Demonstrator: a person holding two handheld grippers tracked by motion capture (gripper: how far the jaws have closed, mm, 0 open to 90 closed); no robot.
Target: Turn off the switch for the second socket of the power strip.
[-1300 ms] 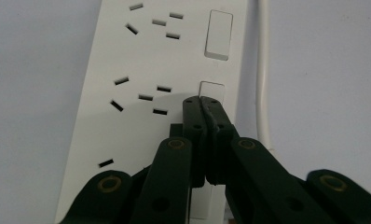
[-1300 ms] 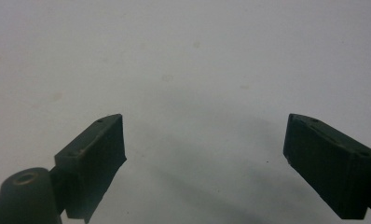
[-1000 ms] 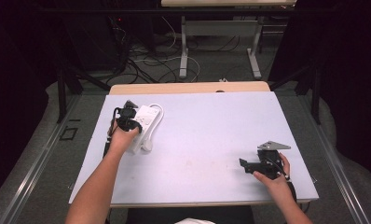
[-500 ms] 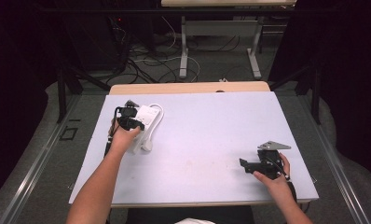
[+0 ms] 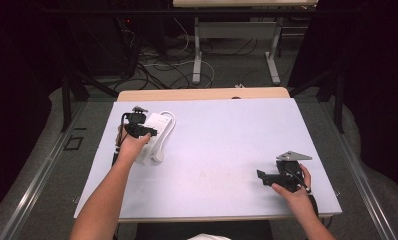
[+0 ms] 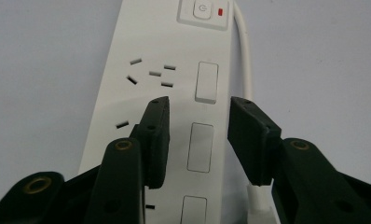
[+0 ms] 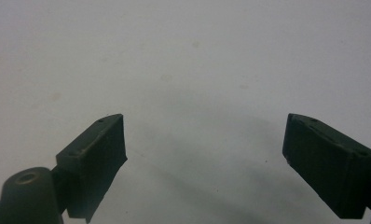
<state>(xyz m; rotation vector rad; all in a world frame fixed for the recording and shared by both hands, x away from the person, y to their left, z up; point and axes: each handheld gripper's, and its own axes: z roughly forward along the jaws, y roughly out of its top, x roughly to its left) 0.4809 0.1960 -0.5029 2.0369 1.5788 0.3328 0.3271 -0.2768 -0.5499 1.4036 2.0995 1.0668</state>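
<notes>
- Left gripper (image 6: 197,123): hovering over the white power strip (image 6: 174,93) with its jaws standing apart; in the left gripper view the gap between the two black pads is framing a blank rectangular panel on the strip's face, and nothing is being clamped. Whether the pads are touching the strip's surface cannot be told.
- Left gripper in the high view (image 5: 137,125): sitting at the table's far left part, held by the person's left hand (image 5: 132,147), with the forearm coming in from the bottom edge.
- Power strip in the high view (image 5: 154,131): lying flat on the table near its far left corner, partly under the left gripper and hand.
- Strip details: slotted sockets are showing left of the panels, and a power button with a small red indicator (image 6: 221,11) is sitting at the far end.
- White cord (image 6: 245,60): running along the strip's side, just beside it, and looping round its far end in the high view.
- Right gripper (image 7: 204,158): jaws standing wide apart over bare table surface, holding nothing.
- Right gripper in the high view (image 5: 282,175): resting low at the table's near right part, held by the right hand (image 5: 294,192), well apart from the strip.
- Table (image 5: 227,150): pale top bearing both grippers and the strip.
</notes>
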